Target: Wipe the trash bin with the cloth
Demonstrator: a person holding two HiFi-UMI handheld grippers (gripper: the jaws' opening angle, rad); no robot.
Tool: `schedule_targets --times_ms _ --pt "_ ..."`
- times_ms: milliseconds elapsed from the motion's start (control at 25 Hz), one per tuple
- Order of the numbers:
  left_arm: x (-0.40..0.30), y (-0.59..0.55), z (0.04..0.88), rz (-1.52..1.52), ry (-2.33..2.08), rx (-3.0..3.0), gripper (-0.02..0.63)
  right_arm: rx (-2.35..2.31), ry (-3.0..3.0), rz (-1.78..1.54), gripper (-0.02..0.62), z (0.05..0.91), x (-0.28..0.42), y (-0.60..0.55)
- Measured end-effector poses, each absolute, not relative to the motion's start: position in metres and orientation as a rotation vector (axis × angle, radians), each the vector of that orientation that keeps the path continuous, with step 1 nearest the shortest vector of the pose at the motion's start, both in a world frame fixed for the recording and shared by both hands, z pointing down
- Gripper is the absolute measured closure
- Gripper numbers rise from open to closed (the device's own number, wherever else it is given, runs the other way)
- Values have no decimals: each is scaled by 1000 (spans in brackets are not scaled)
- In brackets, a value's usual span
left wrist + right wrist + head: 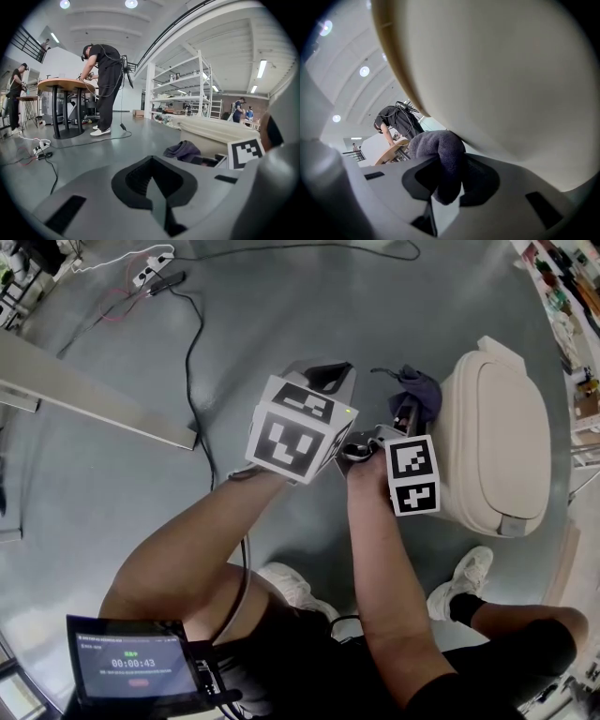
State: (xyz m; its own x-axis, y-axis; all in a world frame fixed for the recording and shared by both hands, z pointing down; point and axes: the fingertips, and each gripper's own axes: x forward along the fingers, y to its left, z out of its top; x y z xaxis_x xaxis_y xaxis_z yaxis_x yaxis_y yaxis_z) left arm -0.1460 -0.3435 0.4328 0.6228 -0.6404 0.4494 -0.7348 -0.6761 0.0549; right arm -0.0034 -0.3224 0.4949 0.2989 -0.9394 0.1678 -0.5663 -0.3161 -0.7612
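Right gripper (449,185) clamped on the dark purple cloth (440,152), which is bunched between its 2 jaws and pressed against the beige trash bin (501,70) straight ahead of it. Left gripper (154,185) clenched with nothing in it, just left of the right one, the bin off to its right, grey floor (140,140) ahead

The trash bin (497,442) sits on the floor to my right, just beyond my right shoe (466,575). The cloth (419,388) is against the bin's left side, between the jaws of the right gripper (407,411). The left gripper (323,377) is just left of it, and a cable (191,362) runs along the floor farther left.
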Motion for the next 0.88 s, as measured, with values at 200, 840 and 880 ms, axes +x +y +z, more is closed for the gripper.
schedule_targets --times_ms 200,840,880 --pt "-145 -342 434 600 -1117 2615 609 -2024 1325 -885 506 521 -4 -319" --pt "-144 -342 440 627 -1119 2621 609 -2205 1394 -978 506 599 -7 -297" --pt "-143 -342 440 629 -1118 2623 609 -2218 1400 -986 506 604 -7 -295"
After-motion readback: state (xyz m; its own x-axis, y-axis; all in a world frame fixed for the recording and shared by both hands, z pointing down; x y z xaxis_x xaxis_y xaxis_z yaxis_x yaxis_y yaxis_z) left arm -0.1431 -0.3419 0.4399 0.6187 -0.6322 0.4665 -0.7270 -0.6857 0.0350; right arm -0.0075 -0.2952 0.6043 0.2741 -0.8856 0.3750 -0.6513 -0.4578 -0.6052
